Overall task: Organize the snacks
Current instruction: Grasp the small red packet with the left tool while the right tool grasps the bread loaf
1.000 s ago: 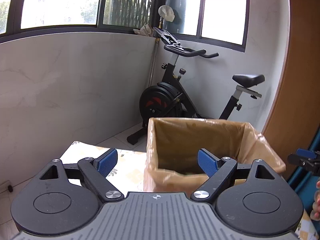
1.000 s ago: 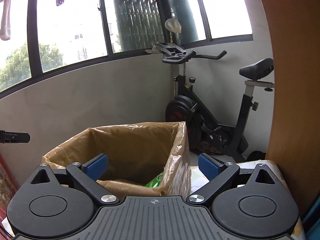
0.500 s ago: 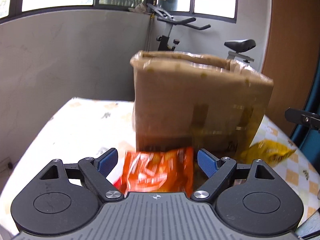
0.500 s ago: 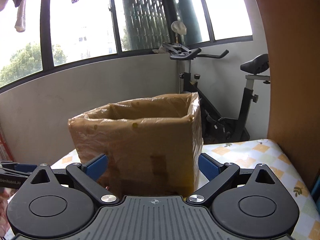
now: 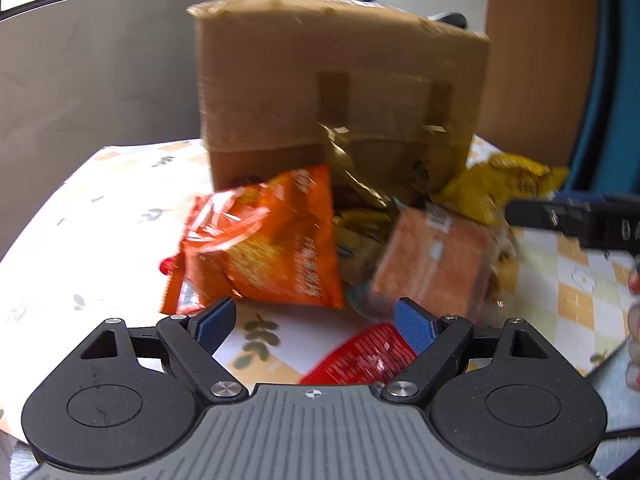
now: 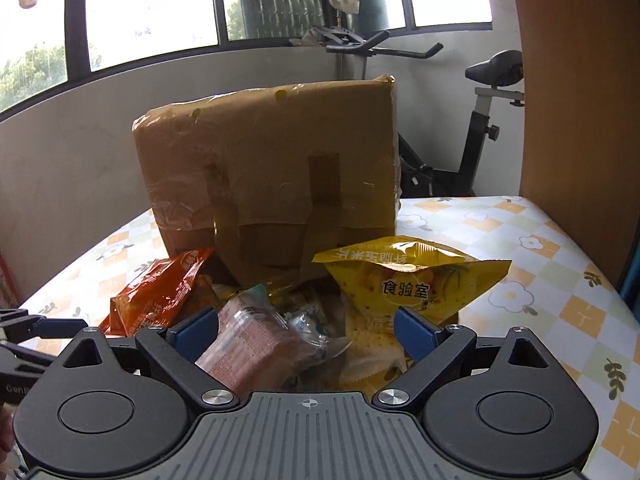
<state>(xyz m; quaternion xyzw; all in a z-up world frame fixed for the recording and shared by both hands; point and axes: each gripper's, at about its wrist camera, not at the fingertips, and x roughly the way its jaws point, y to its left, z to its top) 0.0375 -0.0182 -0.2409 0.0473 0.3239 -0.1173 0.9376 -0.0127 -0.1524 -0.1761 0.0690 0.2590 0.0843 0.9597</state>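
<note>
We are at the reach-in step of tidying the snacks, with nothing picked up yet; the snacks lie in a loose heap on the patterned tablecloth (image 6: 532, 236) just in front of the taped cardboard box (image 6: 268, 168), which stands upright and which we take to be where they go. Our left gripper (image 5: 316, 322) has its jaws spread wide and empty; the orange snack bag (image 5: 264, 240) lies just ahead of its left pad, a red packet (image 5: 360, 360) lies flat on the cloth partly between the fingers, and an orange-wrapped cracker pack (image 5: 432, 264) sits ahead of its right pad; that view is blurred, so we cannot say whether any pad touches a wrapper. Our right gripper (image 6: 306, 330) is spread as well, its jaws beginning to close; a clear-wrapped cracker pack (image 6: 256, 344) and some crumpled wrappers lie between them, but the pads do not yet press on anything; the yellow snack bag (image 6: 408, 284) sits just beyond its right pad, leaning toward the box. Next, in our judgement, each hand should settle on one item; the right could close on the cracker pack, the left on the orange bag, gently, since puffed bags slip and crush; then lift clear of the heap and over the box's rim.
</note>
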